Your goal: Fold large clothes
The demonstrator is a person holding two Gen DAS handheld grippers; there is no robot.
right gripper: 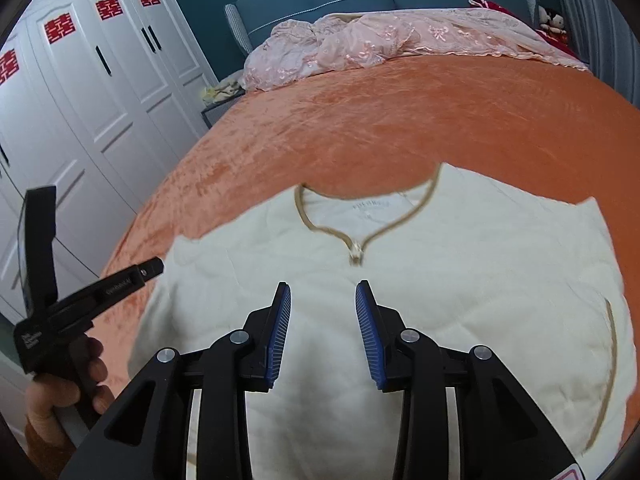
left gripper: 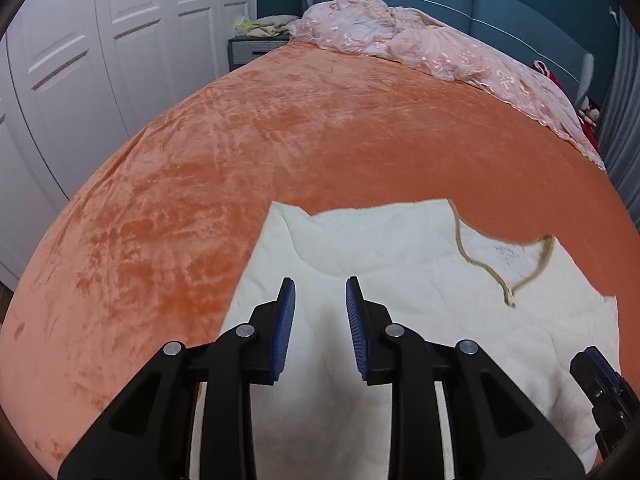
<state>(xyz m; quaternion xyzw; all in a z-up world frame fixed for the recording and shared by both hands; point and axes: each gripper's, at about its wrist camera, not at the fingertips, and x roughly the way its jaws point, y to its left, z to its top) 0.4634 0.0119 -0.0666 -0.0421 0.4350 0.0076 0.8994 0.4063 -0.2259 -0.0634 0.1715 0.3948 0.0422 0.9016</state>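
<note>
A cream quilted garment [right gripper: 420, 280] lies flat on the near part of the bed, over a crushed orange velvet bedspread [left gripper: 248, 152]. Tan piping trims its V-neck, which ends at a small zip pull [right gripper: 355, 252]; the printed neck label is too small to read. The left claw [left gripper: 320, 300] and the right claw [right gripper: 322, 304] both hover above the fabric, ribbed blue pads apart, nothing between them. Pink embroidered bedding [right gripper: 360, 44] is heaped at the headboard. Red double-happiness cutouts [right gripper: 106, 8] mark the white wardrobe doors.
</note>
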